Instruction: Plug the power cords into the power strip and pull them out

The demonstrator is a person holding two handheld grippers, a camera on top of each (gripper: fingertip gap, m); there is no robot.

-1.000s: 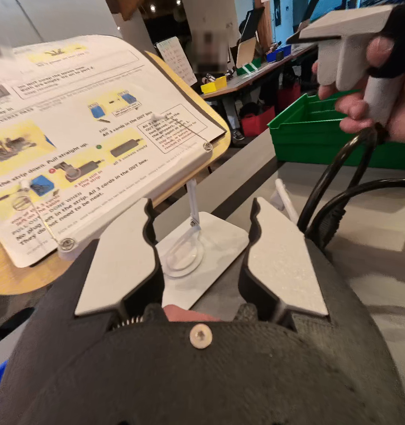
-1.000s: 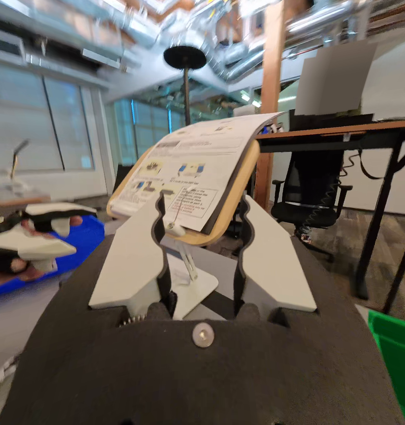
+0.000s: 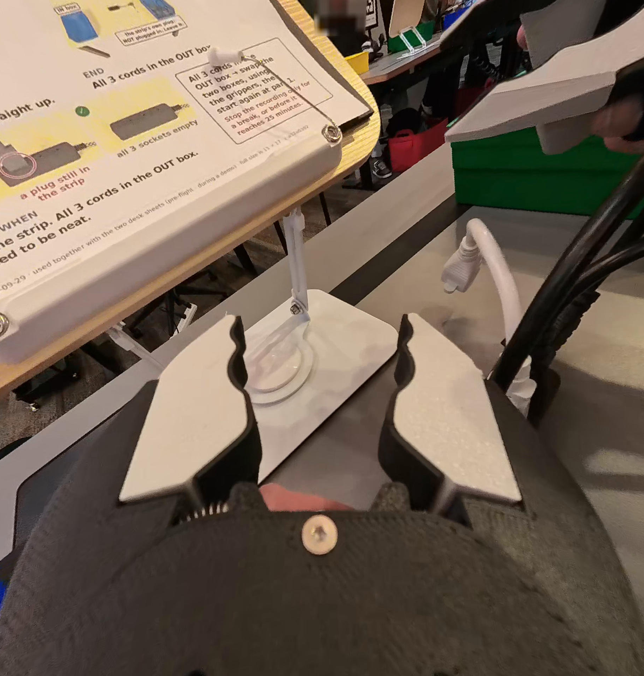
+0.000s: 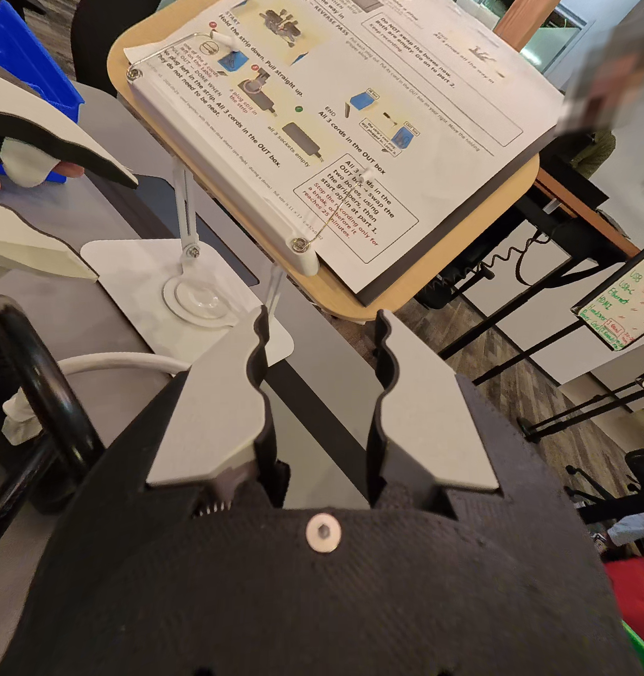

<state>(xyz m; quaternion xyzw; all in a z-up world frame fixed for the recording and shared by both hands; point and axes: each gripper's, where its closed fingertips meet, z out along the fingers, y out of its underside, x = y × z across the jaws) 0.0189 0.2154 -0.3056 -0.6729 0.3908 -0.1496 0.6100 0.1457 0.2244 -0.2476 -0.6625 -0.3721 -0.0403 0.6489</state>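
Observation:
My left gripper [image 3: 320, 322] is open and empty, held low over the white base plate [image 3: 349, 351] of a document stand. Thick black power cords [image 3: 587, 278] arch up from the table just to its right, beside a white cord with a white plug [image 3: 459, 267]. My right gripper [image 4: 320, 314] is open and empty above the table's far edge, and it also shows in the left wrist view [image 3: 554, 87] at the top right. The black cord loop [image 4: 39, 384] and white cord [image 4: 123, 360] lie to its left. The left gripper's fingers [image 4: 57, 146] show farther left. I cannot make out the power strip.
An instruction sheet on a tilted wooden board [image 3: 148, 128] overhangs the table edge on its stand [image 4: 189, 234]. A green bin [image 3: 525, 175] stands at the back right and a blue bin [image 4: 24, 58] at the left. Beyond the edge are floor, desks and a whiteboard [image 4: 624, 303].
The right gripper has tipped down from a level look at the room to the table and stand. The left gripper has moved closer to the stand base. Both stayed open.

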